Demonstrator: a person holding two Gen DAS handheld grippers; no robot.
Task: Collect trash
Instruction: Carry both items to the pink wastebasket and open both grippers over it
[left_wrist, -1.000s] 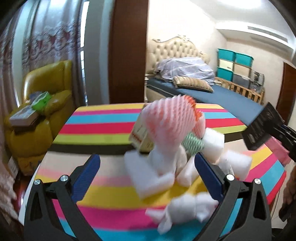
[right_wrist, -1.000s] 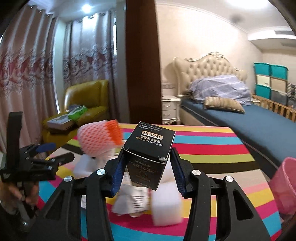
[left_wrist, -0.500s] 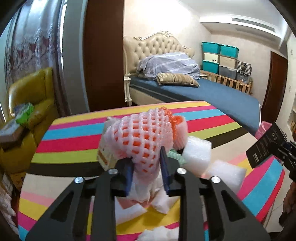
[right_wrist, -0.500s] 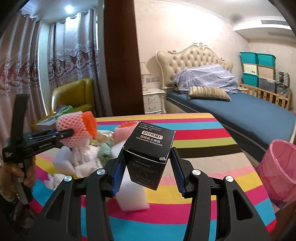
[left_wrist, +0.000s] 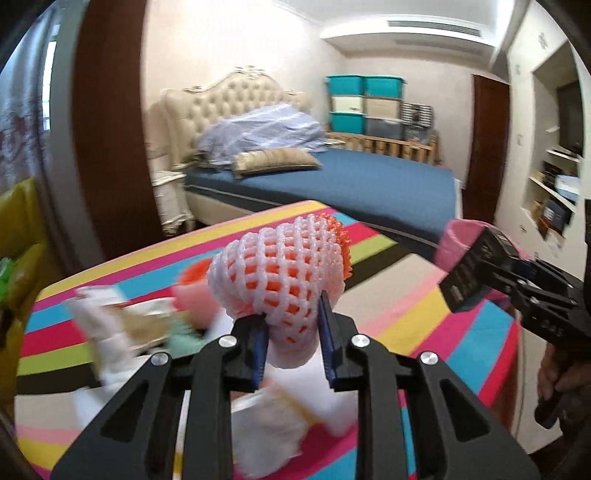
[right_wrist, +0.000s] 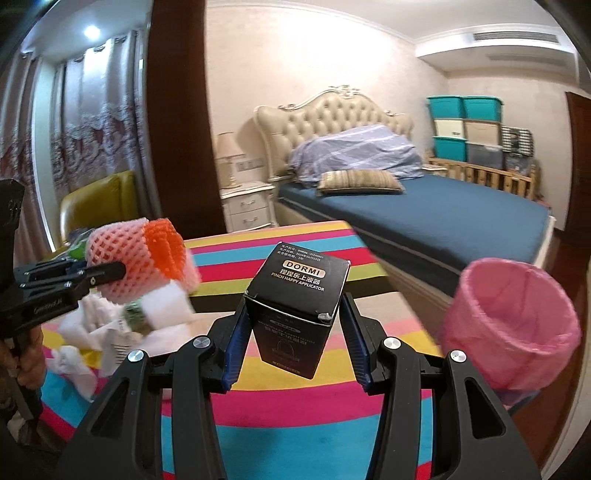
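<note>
L tongs (left_wrist: 291, 332) clenched on foam net (left_wrist: 280, 273); R tongs (right_wrist: 293, 332) grasping black box (right_wrist: 295, 295). Pink bin (right_wrist: 513, 328) at 3 o'clock, looks empty. More scraps (right_wrist: 92, 332) left on tabletop (right_wrist: 295, 406).

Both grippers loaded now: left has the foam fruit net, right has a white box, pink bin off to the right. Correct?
Not quite: the box in the right gripper is black, not white, as the right wrist view shows. The rest holds: the left gripper grips the foam fruit net, and the pink bin stands to the right.
</note>
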